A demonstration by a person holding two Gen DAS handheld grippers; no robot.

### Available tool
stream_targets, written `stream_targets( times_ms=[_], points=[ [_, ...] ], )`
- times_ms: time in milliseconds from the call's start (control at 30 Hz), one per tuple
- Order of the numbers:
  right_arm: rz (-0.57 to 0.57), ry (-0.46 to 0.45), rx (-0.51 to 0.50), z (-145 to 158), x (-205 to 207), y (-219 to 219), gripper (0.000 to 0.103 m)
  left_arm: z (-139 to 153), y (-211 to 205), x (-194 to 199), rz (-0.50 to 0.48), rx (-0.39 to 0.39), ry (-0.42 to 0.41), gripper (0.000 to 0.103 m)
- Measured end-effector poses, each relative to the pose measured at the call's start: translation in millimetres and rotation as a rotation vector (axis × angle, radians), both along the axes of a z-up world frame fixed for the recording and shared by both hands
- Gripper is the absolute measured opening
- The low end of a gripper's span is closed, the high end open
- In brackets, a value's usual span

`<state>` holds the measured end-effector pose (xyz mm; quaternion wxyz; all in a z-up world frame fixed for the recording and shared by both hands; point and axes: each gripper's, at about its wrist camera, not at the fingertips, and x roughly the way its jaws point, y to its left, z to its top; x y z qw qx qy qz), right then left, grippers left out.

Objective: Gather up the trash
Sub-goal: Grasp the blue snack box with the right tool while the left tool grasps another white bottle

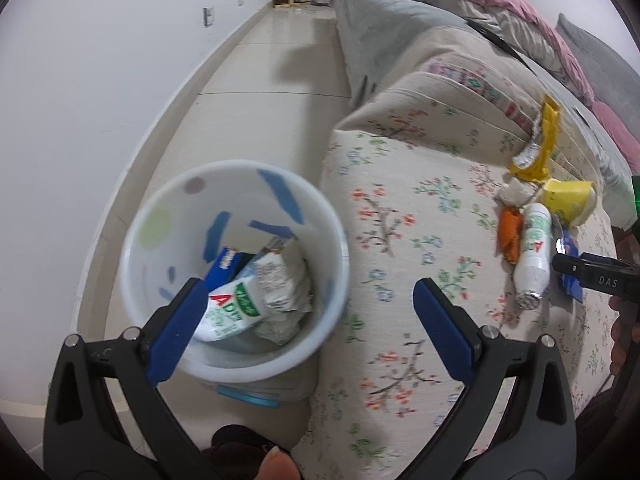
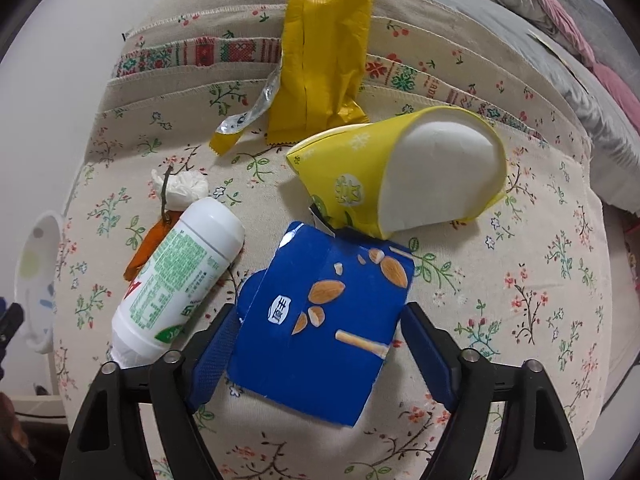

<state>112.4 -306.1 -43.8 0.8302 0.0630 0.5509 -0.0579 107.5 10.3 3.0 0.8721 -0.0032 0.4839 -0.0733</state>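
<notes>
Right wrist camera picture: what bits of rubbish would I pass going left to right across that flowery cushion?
Orange peel → white bottle → blue flattened box between the open right gripper → squashed yellow paper cup. The tissue and yellow wrapper lie farther back.

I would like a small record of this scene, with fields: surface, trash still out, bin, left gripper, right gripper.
surface: floral sofa cushion
trash still out: blue box, white bottle, yellow cup, yellow wrapper, orange peel, tissue
bin: on the floor beside the sofa, partly filled
left gripper: open, above the bin
right gripper: open, fingers either side of the blue box
</notes>
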Motion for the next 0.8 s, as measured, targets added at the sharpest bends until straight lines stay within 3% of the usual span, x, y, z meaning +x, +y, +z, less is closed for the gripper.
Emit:
stream_targets(
  times_ms=[167,200,233,433,567,633,733,800],
  points=[
    [0.018,-0.038,0.025,16,-27,-17,0.061,1,-22,1,-0.067,-0.069,0.037,0.102],
    [0.017,-0.044,0.042,19,-32,-22,0.036,1,-27,1,-0.08,-0.081,0.044,0.102],
    [0.015,-0.039,0.048,20,-36,-24,0.031,2,-32,1,-0.093,-0.09,0.05,0.102],
    [-0.002,-0.04,0.103,21,-53,-50,0.031,4,-65,0,-0.165,-0.137,0.07,0.102],
    [-0.013,-0.046,0.106,22,-63,-67,0.044,3,-85,2,-0.204,-0.164,0.086,0.102],
    [-0.022,-0.044,0.111,20,-64,-74,0.058,1,-96,4,-0.225,-0.172,0.095,0.1],
    [-0.025,-0.059,0.159,27,-66,-100,0.074,-3,-111,7,-0.26,-0.181,0.114,0.091],
    [-0.021,-0.071,0.172,30,-68,-107,0.078,-7,-120,7,-0.288,-0.184,0.129,0.084]
  ],
)
